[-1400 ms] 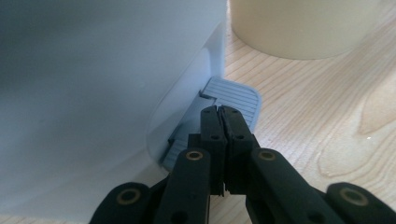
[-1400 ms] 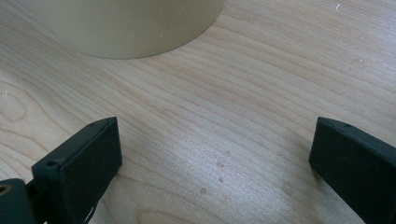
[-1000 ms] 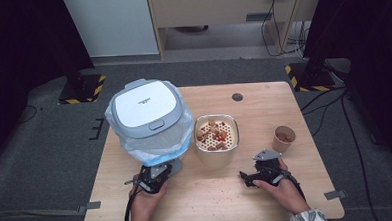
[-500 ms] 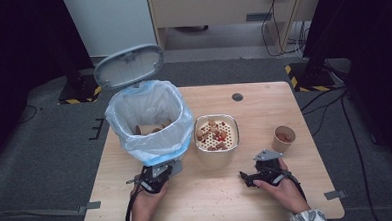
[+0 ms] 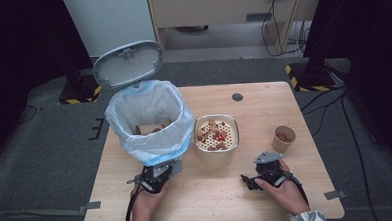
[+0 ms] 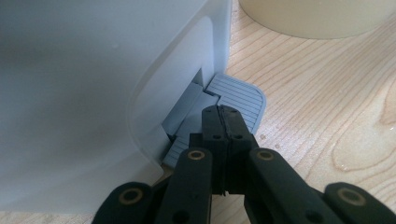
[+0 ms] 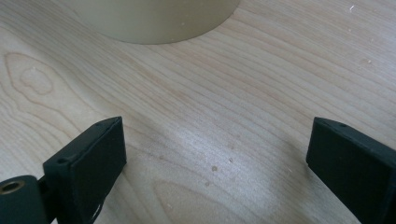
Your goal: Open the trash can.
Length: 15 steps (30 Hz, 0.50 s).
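Left tool pressed together, jaws closed with no gap, tips bearing down on the grey ribbed pedal at the foot of the white bin. Seen from the high view, left tool held by the left hand right at the bin's near base, cable trailing back toward the surface edge. Bin lid swung up and tilted back, bin mouth open, lined with a pale blue bag folded over the rim; a few brown items lying inside, too small to identify. Bin standing on the left part of the wooden surface.

Right tool spread wide, nothing between the jaws, bare wood grain below and the curved side of the cream bowl just ahead. From above, right tool in the right hand, low over the surface near the front edge. Cream bowl just beside the bin, filled with brown and red pieces. Small paper cup well to the right, holding something brown. Dark round spot on the far part of the surface.
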Available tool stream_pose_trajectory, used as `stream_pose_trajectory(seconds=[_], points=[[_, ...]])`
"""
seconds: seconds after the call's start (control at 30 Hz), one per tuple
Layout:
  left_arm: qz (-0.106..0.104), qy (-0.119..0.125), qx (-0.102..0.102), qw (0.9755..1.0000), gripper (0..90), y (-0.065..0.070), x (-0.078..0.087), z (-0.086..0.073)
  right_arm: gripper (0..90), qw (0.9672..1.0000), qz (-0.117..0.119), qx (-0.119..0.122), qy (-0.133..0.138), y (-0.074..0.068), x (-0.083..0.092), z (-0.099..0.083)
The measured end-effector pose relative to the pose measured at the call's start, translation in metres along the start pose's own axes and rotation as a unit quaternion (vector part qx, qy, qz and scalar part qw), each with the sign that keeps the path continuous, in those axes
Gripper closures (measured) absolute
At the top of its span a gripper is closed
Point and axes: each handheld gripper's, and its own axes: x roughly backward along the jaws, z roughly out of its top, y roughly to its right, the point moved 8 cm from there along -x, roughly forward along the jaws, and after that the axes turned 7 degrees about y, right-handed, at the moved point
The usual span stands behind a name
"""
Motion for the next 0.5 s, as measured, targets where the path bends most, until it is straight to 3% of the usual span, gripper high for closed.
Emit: stream_pose_trajectory(seconds=[0.5], points=[[0.002, -0.008, -0.006, 1.0000, 89.1, 0.000, 0.000, 0.001, 8.0, 0.9990, -0.042, 0.004, 0.016, 0.003, 0.033, -0.005]])
